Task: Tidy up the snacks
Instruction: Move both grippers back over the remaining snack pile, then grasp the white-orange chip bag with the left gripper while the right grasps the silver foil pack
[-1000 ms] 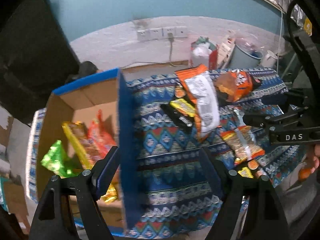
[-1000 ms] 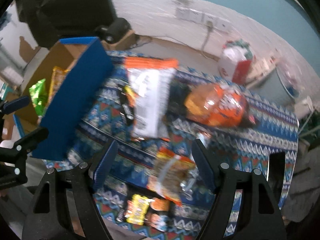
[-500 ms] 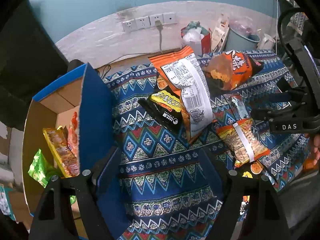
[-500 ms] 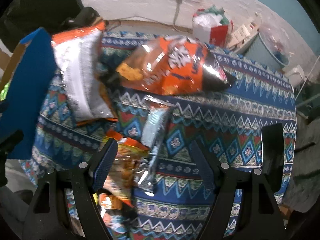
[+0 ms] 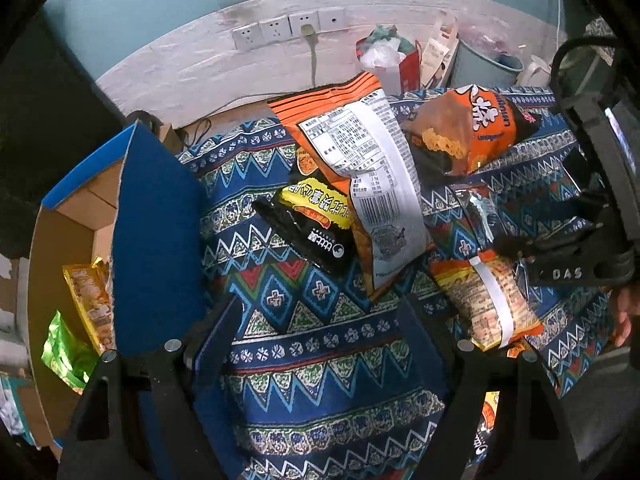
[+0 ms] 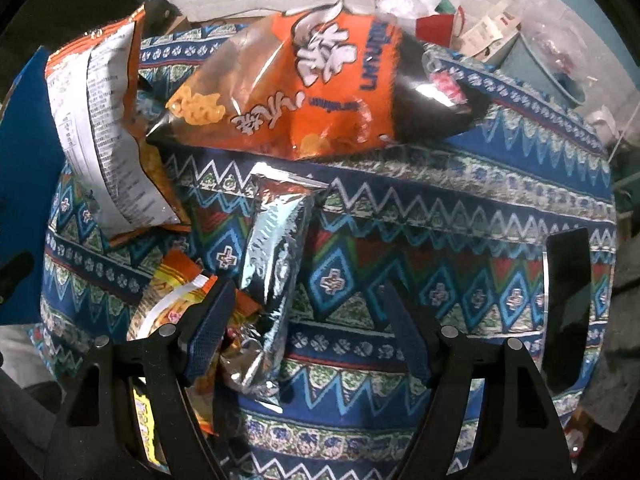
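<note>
Snack bags lie on a patterned blue cloth [image 5: 320, 344]. A large orange and white bag [image 5: 372, 184] lies label-up over a black and yellow packet [image 5: 316, 224]. A big orange puffed-snack bag [image 6: 304, 84] lies at the back, also in the left wrist view [image 5: 472, 128]. A silver packet [image 6: 276, 256] and an orange noodle packet [image 5: 488, 300] lie near the front. My left gripper [image 5: 320, 312] is open and empty above the cloth. My right gripper [image 6: 304, 300] is open and empty, low over the silver packet, and shows in the left wrist view [image 5: 560, 256].
An open cardboard box with a blue flap [image 5: 156, 232] stands at the left, holding a yellow packet [image 5: 88, 300] and a green packet [image 5: 64, 348]. Behind the table are wall sockets [image 5: 288, 28], a red bag [image 5: 404, 64] and a grey bin [image 5: 484, 64].
My left gripper has swung right from the box to over the cloth. My right gripper has moved right and down toward the silver packet and the puffed-snack bag. Both stay open.
</note>
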Tool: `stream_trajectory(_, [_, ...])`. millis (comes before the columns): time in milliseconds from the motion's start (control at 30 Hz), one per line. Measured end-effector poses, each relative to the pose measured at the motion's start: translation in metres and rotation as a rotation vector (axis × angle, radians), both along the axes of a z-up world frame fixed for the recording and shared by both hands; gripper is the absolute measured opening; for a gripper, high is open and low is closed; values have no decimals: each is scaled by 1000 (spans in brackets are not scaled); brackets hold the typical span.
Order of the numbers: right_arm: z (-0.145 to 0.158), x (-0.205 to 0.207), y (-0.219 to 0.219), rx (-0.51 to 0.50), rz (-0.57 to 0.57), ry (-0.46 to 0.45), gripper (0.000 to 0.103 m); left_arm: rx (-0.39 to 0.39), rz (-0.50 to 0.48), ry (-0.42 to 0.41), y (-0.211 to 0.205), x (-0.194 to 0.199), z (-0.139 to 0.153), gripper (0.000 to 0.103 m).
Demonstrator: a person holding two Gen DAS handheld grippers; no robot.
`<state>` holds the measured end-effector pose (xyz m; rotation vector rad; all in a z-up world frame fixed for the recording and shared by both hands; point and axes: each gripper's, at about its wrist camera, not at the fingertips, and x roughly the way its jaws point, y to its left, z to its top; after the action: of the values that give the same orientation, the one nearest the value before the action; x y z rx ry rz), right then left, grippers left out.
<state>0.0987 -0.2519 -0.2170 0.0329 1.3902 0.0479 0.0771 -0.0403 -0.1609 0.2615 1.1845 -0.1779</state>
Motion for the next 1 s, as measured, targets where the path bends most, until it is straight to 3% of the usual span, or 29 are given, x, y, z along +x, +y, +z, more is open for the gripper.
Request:
stream_trajectory(200, [-15, 10, -4, 22, 18, 20, 75, -29, 32, 26, 0, 11, -5, 81])
stream_trajectory(233, [-17, 11, -4, 25, 24, 23, 69, -42, 41, 32, -1, 13, -5, 81])
stream_trajectory(300, [-23, 11, -3, 28, 40, 37, 49, -71, 57, 40, -2, 18, -5, 81])
stream_trajectory(400, [-24, 10, -6, 0, 54, 27, 30, -95, 76, 43, -6, 24, -4, 81])
stream_trajectory(433, [-24, 10, -9, -5, 54, 24, 29, -106, 84, 42, -8, 27, -4, 81])
stream_trajectory(700, [-23, 3, -49, -4, 5, -15, 28, -167, 129, 77, -29, 46, -16, 85])
stream_trajectory(933, [-18, -8, -71, 40, -15, -40, 28, -128, 185, 83, -42, 65, -33, 85])
stream_trajectory(1000, [-19, -6, -71, 47, -23, -40, 33, -120, 199, 81, -43, 69, -37, 85])
